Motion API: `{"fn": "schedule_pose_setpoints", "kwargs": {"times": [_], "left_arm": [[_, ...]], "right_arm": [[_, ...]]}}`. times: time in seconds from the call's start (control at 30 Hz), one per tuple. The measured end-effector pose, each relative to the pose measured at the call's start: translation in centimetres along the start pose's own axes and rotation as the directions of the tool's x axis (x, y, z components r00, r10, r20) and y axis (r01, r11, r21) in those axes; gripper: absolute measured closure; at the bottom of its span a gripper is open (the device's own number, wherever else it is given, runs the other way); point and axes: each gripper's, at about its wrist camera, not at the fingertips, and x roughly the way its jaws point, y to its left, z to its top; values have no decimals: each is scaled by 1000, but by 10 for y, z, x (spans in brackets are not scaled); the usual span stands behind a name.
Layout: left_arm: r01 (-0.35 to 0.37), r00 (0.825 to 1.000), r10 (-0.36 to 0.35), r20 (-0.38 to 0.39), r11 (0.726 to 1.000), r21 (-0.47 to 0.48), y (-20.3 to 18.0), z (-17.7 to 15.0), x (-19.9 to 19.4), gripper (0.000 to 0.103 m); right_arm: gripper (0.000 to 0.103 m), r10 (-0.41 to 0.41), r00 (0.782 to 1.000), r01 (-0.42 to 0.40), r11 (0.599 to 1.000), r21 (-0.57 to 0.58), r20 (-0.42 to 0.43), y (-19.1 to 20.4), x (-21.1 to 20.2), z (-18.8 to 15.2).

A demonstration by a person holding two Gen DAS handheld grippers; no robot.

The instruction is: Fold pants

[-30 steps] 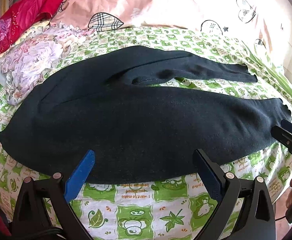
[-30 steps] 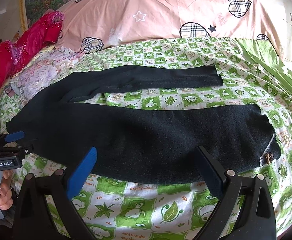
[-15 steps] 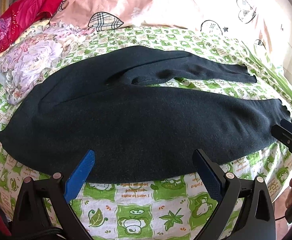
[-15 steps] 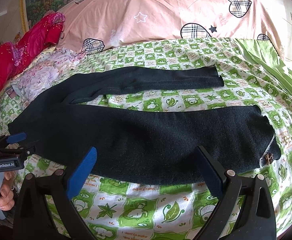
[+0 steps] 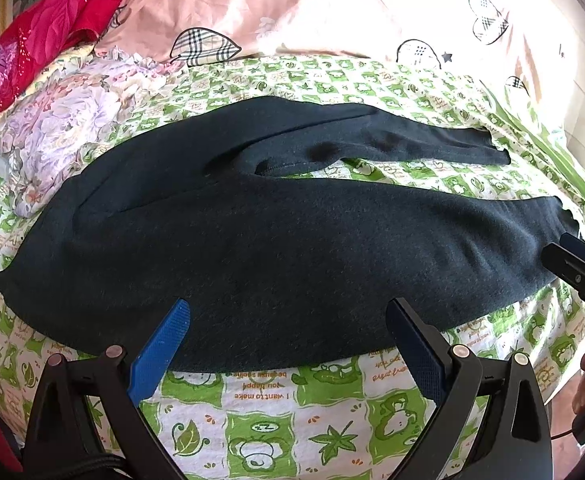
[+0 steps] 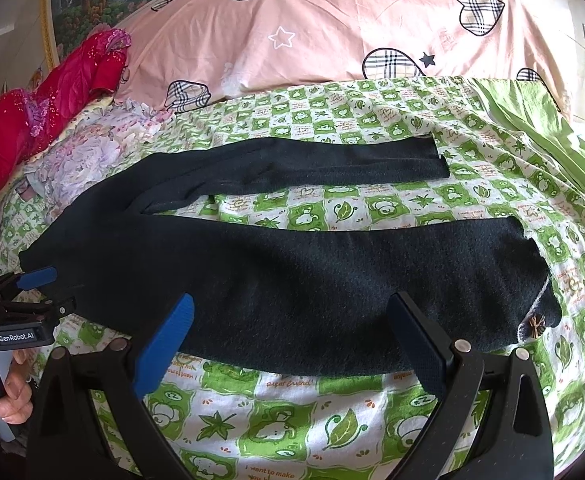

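On the bed with the green-and-white checked cartoon sheet (image 5: pixel 260 396), the dark navy knit pants (image 5: pixel 276 248) are lying flat, spread lengthwise, legs parted in a narrow V with the sheet showing between them. Laid out like this, both long edges are within reach, which suits a first fold of one leg over the other.

The left claw (image 5: pixel 288 344) is hovering with its blue pads spread wide at the near edge of the cloth, pinching nothing. The right claw (image 6: pixel 292 340) is also gaping, poised at 6 o'clock over the near leg. My guess is that each is lining up on its own end before closing.

The left view is showing the waist end at 9 o'clock and the crotch seam puckering near the middle; the right claw is peeking in at 3 o'clock by the cuff. The right view alone is showing the small brown bow trim (image 6: pixel 534 326) on the near cuff at 4 o'clock, the far leg's square hem, and a hand (image 6: pixel 10 392) gripping the left tool's handle at 8 o'clock. A pink heart-print quilt (image 6: pixel 332 36) is heaped at 12 o'clock behind.
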Motion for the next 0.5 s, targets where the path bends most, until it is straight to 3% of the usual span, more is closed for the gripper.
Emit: {"fn": "schedule_pose_setpoints", "kwargs": {"times": [0.5], "left_arm": [[18, 1000, -18, -5, 1000, 13, -2, 3, 1, 4]], "right_arm": [[5, 10, 1000, -10, 1000, 27, 0, -7, 0, 3]]}}
